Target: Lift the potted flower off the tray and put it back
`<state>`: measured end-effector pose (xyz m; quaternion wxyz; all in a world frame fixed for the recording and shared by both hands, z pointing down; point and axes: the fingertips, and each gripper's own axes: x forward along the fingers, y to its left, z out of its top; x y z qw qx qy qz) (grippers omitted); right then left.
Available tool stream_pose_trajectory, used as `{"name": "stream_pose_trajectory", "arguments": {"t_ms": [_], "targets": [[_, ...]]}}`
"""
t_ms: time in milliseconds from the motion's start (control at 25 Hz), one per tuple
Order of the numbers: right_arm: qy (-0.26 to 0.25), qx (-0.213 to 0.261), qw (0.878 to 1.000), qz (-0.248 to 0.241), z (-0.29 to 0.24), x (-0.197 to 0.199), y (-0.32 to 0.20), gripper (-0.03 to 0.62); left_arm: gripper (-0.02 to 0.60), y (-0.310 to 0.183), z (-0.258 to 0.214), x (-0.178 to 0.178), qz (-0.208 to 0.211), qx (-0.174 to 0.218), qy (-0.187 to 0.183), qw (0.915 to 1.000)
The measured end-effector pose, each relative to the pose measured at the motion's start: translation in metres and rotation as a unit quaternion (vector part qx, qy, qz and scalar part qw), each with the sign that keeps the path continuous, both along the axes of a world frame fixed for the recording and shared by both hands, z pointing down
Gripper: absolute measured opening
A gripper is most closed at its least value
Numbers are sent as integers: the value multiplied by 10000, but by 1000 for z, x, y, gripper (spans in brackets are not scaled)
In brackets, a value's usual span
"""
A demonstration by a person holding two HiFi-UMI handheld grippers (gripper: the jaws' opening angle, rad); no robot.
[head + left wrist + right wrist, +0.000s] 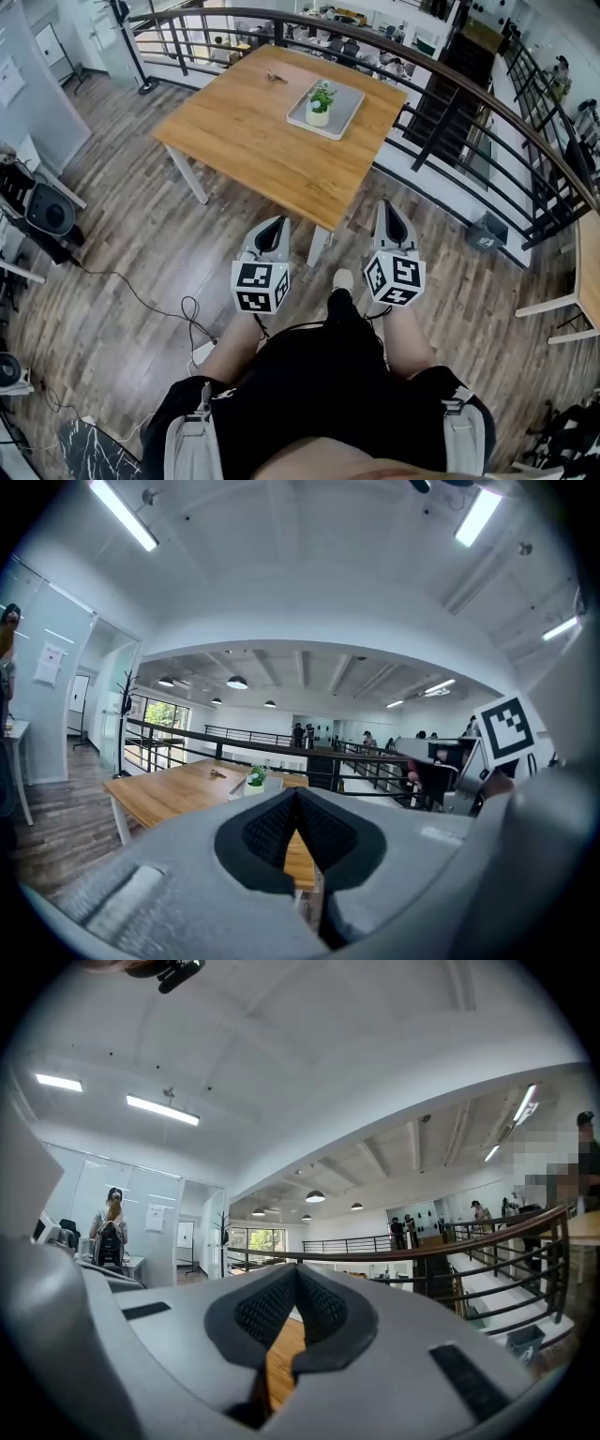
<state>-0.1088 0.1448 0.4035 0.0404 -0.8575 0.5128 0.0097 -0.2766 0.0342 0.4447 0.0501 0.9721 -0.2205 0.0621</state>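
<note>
Head view, table (244,131): pale wood top, white legs, standing by a curved dark railing (487,103)
Head view, tray (345,108): grey, rectangular, on the far part of the table
Head view, potted flower (320,103): green plant in a white pot, upright, standing on the tray
Head view, small object (275,75): dark, on the table beyond the tray; what it is cannot be told
Head view, left gripper (277,225): held over the floor just short of the table's near corner, well apart from the tray
Head view, right gripper (386,208): beside the left gripper, off the table's near right edge, well apart from the tray
Left gripper view, jaws: tips together, nothing between them, closed and empty
Left gripper view, potted flower: seen just above the jaw tips, on the tray, far across the table
Left gripper view, marker cube (506,728): the right gripper's, at the right
Right gripper view, jaws: tips pressed together, closed, holding nothing; table wood shows through the slit below the tips
Right gripper view, railing: runs across ahead of the jaws
Right gripper view, person (111,1232): at the far left, by a desk
</note>
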Motion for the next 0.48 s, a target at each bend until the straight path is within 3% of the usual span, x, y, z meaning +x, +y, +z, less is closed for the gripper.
{"name": "stream_pose_trajectory", "arguments": {"t_ms": [240, 480], "targets": [[65, 223, 9997, 15, -5, 21, -25, -3, 12, -30, -8, 16, -58, 248, 41, 9997], [127, 360, 9992, -71, -6, 85, -66, -3, 12, -68, -9, 71, -194, 434, 35, 9989]]}}
